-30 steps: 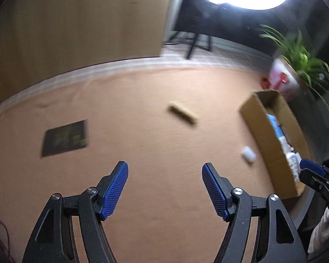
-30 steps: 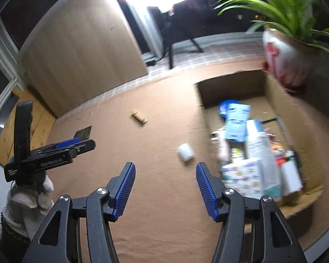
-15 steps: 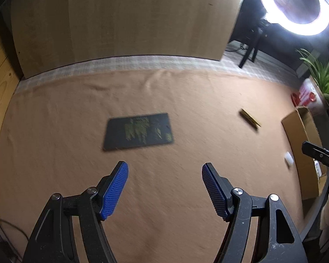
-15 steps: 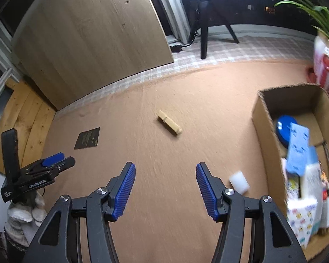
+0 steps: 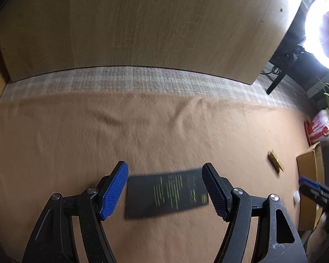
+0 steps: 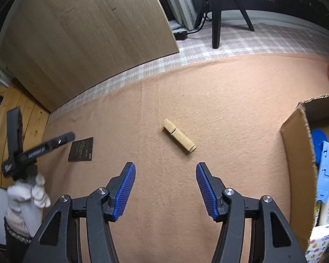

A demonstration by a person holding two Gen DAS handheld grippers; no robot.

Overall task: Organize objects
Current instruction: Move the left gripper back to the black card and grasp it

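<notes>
A flat black card with yellow-green print lies on the tan felt mat; it also shows in the right wrist view. My left gripper is open, its blue pads either side of the card and above it. A tan wooden tube lies on the mat ahead of my right gripper, which is open and empty; the tube also shows in the left wrist view. An open cardboard box with several packages stands at the right.
A wooden board leans at the back behind a checked cloth strip. A ring light on a tripod and a potted plant stand at the back right. A small white object lies beside the box.
My left gripper has swung left and closed in on the black card, which now lies between its pads. My right gripper has turned left from the box toward the wooden tube.
</notes>
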